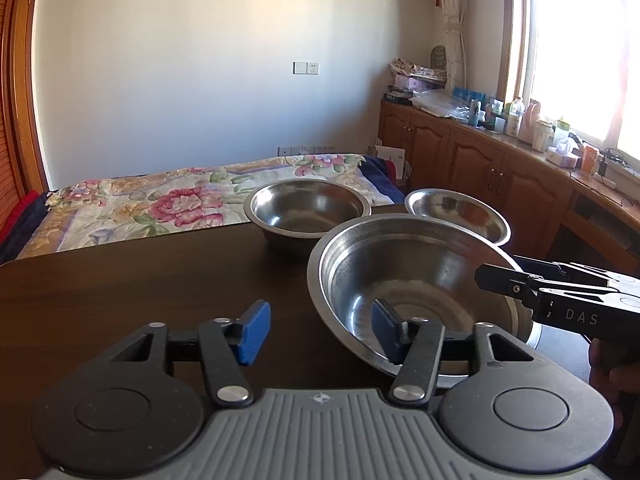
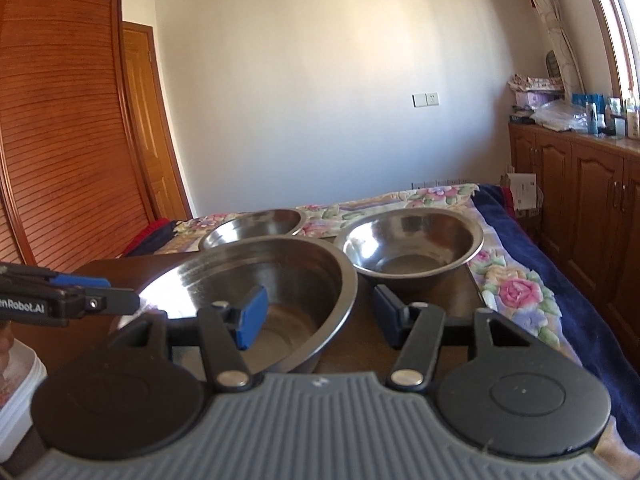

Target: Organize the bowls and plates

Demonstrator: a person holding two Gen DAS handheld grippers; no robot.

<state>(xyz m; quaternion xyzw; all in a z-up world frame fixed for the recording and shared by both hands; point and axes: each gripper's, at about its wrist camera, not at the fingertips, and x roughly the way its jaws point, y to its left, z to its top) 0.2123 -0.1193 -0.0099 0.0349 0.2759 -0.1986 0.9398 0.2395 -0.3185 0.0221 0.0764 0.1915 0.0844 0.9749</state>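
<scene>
Standing on the dark counter (image 1: 120, 280): large steel bowl (image 1: 416, 280) nearest, rim straddled by the open left tool (image 1: 320, 332) and open right tool (image 2: 320, 316), neither gripping, seemingly placed for a two-sided lift toward the two smaller bowls (image 1: 308, 208) behind.

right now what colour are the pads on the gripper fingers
Blue, on black fingers; clearest in the left wrist view.
</scene>
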